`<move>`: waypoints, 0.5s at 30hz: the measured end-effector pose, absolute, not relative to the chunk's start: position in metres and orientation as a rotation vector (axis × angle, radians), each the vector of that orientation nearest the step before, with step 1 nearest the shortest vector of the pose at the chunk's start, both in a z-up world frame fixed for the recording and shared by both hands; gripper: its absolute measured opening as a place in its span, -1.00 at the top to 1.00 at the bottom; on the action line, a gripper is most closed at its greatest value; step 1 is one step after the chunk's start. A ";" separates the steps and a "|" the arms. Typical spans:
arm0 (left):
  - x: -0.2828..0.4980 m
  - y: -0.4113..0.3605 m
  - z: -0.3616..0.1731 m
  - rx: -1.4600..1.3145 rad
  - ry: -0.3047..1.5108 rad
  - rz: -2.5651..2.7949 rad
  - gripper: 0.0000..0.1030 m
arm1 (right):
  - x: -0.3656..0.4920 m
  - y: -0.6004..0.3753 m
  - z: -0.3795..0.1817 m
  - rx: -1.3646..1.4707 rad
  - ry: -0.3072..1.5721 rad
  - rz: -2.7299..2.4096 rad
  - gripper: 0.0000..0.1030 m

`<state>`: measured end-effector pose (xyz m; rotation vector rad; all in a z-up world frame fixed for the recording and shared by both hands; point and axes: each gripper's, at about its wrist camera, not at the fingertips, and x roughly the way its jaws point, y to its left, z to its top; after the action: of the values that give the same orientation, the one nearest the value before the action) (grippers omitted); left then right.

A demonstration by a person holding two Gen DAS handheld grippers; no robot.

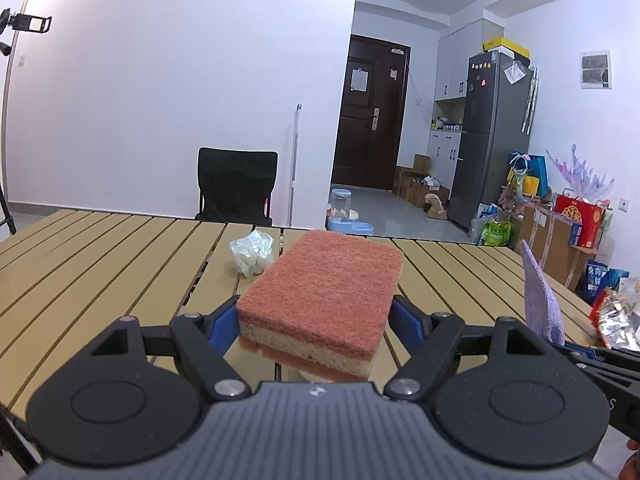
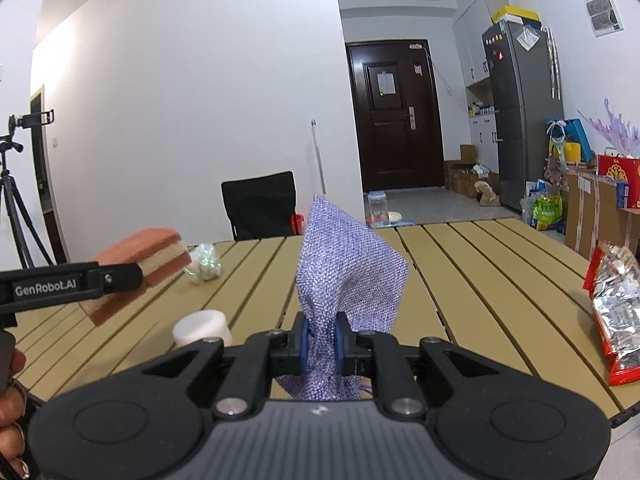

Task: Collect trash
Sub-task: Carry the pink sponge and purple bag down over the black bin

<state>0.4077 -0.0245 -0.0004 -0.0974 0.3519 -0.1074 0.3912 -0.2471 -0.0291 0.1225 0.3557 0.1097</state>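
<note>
The left tongs (image 1: 314, 320) pinch one sponge (image 1: 324, 300) by its two long sides, blue pads pressed into the foam, so it rides flat with its reddish scouring face up and clear of the slatted tabletop (image 1: 100, 264). This looks like a carrying hold rather than a scrubbing one. The right tongs (image 2: 322, 344) are pressed together on the gathered neck of one lilac woven pouch (image 2: 348, 276), whose body stands up above the pads; gripped at the neck, it may be meant as the bag that takes the trash, though I cannot see whether its mouth is open. Left lying on the tabletop are three loose pieces: one crumpled clear wrapper (image 1: 252, 254) near the far edge, one small white round lid or cup (image 2: 202, 328) just beside the right tongs, and one red-and-silver snack bag (image 2: 616, 312) at the right edge, apparently torn open. So the count stands at two things held and three waiting.
</note>
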 end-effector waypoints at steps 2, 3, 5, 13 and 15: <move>0.399 -0.022 0.001 -0.106 0.354 -0.105 -0.52 | 0.381 -0.246 -0.026 0.118 0.344 0.114 0.76; 0.395 -0.020 0.002 -0.109 0.354 -0.102 -0.52 | 0.375 -0.245 -0.025 0.113 0.338 0.116 0.76; 0.385 -0.018 0.003 -0.115 0.351 -0.099 -0.52 | 0.363 -0.244 -0.022 0.106 0.326 0.119 0.76; 0.344 -0.020 0.009 -0.094 0.324 -0.111 -0.52 | 0.315 -0.240 -0.022 0.112 0.317 0.133 0.76; 0.334 -0.019 0.006 -0.100 0.330 -0.112 -0.52 | 0.304 -0.239 -0.022 0.110 0.318 0.134 0.76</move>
<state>0.3337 -0.0189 0.0061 -0.1002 0.3301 -0.1124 0.3041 -0.2390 -0.0215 0.1095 0.3180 0.1338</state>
